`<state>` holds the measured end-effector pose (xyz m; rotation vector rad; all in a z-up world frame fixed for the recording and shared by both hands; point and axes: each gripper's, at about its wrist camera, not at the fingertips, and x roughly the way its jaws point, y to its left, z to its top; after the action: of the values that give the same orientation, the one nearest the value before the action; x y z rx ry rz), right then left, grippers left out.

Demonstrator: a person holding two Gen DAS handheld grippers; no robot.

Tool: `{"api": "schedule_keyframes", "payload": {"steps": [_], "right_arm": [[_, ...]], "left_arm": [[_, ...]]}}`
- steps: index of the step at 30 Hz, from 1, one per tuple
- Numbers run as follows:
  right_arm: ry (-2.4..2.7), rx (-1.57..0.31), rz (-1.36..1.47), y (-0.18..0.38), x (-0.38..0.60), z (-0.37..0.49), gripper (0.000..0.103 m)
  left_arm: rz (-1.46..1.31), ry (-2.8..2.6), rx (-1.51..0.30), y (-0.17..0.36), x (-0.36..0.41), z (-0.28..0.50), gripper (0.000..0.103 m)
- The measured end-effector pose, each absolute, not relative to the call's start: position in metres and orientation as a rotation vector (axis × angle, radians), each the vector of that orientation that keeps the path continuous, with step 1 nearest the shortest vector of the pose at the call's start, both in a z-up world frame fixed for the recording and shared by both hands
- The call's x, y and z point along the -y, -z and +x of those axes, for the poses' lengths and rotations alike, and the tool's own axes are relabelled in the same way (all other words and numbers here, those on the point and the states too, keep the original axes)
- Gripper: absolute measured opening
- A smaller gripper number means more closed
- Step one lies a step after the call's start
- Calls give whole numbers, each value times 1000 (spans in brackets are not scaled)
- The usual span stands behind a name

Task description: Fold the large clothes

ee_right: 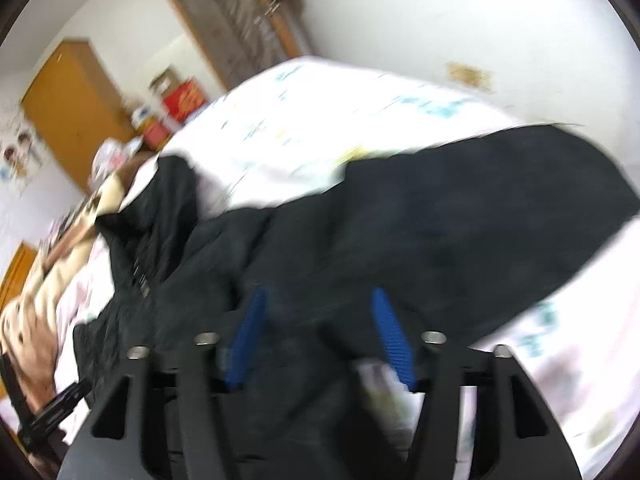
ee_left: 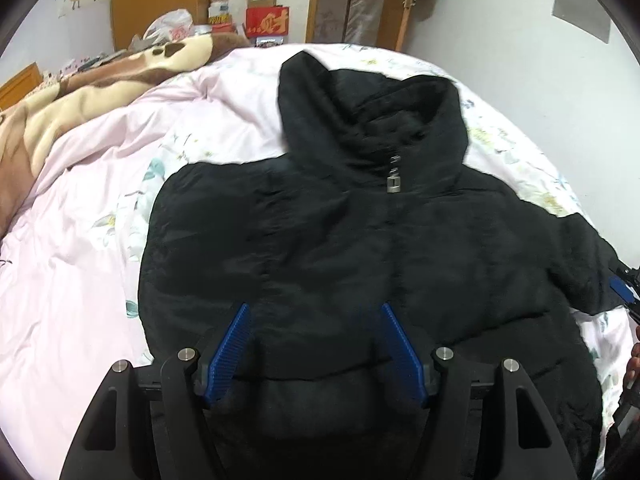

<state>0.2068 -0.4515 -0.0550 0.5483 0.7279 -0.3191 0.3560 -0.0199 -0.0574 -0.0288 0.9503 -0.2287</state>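
A black puffer jacket (ee_left: 360, 248) with a hood (ee_left: 372, 108) lies front up on the bed, zipped, with a metal zipper pull (ee_left: 394, 178) at the collar. My left gripper (ee_left: 314, 312) is open and hovers over the jacket's lower front. The left sleeve looks folded in. My right gripper (ee_right: 318, 300) is open over the jacket's right sleeve (ee_right: 460, 224), which stretches out to the right; this view is blurred. The right gripper also shows at the right edge of the left wrist view (ee_left: 624, 288).
The bed has a pale pink and floral quilt (ee_left: 100, 208). A brown and cream blanket (ee_left: 92, 88) lies at its far left. Boxes and bags (ee_left: 264, 20) stand behind the bed by wooden wardrobes. A white wall runs along the right side.
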Motion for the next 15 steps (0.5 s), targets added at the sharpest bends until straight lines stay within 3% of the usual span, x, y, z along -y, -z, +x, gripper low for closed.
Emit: {"api": "schedule_keyframes", "payload": {"steps": [8, 15], "right_arm": [[564, -675, 710, 57, 566, 124, 61], [613, -688, 879, 85, 620, 100, 62]], "left_arm": [[-6, 303, -926, 37, 72, 331, 67], [16, 369, -933, 35, 114, 323, 67]]}}
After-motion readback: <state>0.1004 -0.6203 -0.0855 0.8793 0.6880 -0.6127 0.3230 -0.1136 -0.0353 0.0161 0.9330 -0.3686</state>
